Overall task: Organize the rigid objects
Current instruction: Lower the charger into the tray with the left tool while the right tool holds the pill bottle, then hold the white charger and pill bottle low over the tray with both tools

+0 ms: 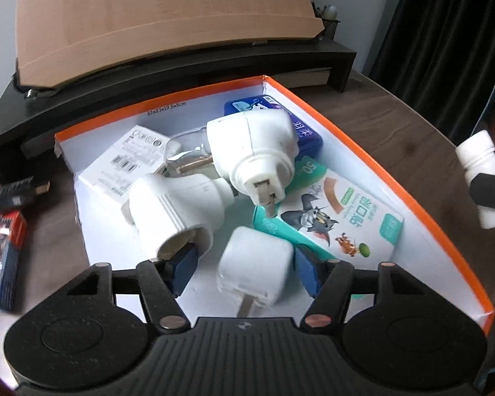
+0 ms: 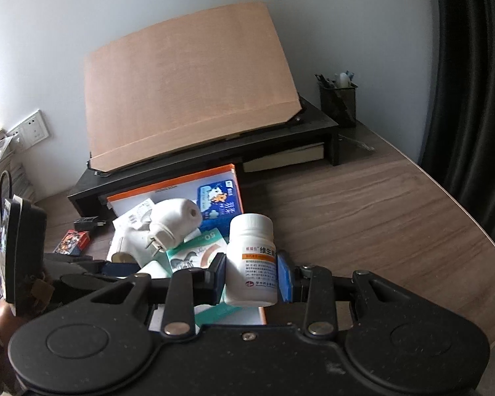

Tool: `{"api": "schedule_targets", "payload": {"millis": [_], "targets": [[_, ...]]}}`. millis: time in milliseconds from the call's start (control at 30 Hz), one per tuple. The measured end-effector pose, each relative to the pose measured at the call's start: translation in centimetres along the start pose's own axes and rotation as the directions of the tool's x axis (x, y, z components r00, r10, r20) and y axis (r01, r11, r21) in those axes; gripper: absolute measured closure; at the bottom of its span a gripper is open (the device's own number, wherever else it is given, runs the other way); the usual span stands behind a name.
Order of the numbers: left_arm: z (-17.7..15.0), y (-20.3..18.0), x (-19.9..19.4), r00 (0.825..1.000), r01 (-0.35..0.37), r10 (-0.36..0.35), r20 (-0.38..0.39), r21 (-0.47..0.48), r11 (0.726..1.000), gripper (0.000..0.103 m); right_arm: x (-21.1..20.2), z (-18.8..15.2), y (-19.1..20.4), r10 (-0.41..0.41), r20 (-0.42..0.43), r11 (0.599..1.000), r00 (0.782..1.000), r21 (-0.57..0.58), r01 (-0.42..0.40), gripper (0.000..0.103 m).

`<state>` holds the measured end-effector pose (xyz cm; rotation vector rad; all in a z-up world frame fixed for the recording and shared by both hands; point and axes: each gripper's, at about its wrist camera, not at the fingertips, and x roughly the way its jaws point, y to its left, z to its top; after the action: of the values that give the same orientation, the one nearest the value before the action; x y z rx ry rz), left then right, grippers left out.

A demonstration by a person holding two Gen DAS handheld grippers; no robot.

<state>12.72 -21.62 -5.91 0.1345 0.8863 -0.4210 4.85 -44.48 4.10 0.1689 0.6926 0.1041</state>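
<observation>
I'm holding the white pill bottle clamped in the right gripper beside the orange-rimmed box, while the left gripper, fingers apart, is straddling a white plug adapter inside it; next, I reckon, lowering the bottle in.

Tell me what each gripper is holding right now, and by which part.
The right gripper clamps a white pill bottle by its labelled sides. The left gripper holds nothing: its pads stand apart around a small white plug.
</observation>
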Motion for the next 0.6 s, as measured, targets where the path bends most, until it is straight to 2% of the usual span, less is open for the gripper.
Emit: {"api": "schedule_targets", "payload": {"millis": [100, 200, 333, 433, 600], "targets": [[0.1, -0.1, 0.0, 1.0, 0.003, -0.003, 0.007, 0.013, 1.0, 0.062, 0.3, -0.1, -0.2, -0.005, -0.007, 1.0, 1.0, 0.008, 0.005, 0.063], [-0.2, -0.7, -0.5, 1.0, 0.011, -0.011, 0.007, 0.006, 1.0, 0.061, 0.5, 0.0, 0.0, 0.002, -0.011, 1.0, 1.0, 0.003, -0.002, 0.063], [-0.8, -0.3, -2.1, 1.0, 0.015, -0.014, 0.023, -0.063, 0.998, 0.061, 0.7, 0.2, 0.7, 0.017, -0.011, 1.0, 1.0, -0.016, -0.017, 0.063], [-0.8, -0.2, -4.4, 0.998, 0.023, -0.017, 0.057, -0.104, 0.994, 0.061, 0.6, 0.3, 1.3, 0.034, -0.009, 0.999, 0.999, -0.028, -0.034, 0.063], [-0.2, -0.7, -7.9, 0.994, -0.001, 0.019, 0.112, -0.155, 0.988, 0.061, 0.2, 0.7, 3.0, 0.069, 0.003, 0.995, 0.998, -0.066, -0.069, 0.063]]}}
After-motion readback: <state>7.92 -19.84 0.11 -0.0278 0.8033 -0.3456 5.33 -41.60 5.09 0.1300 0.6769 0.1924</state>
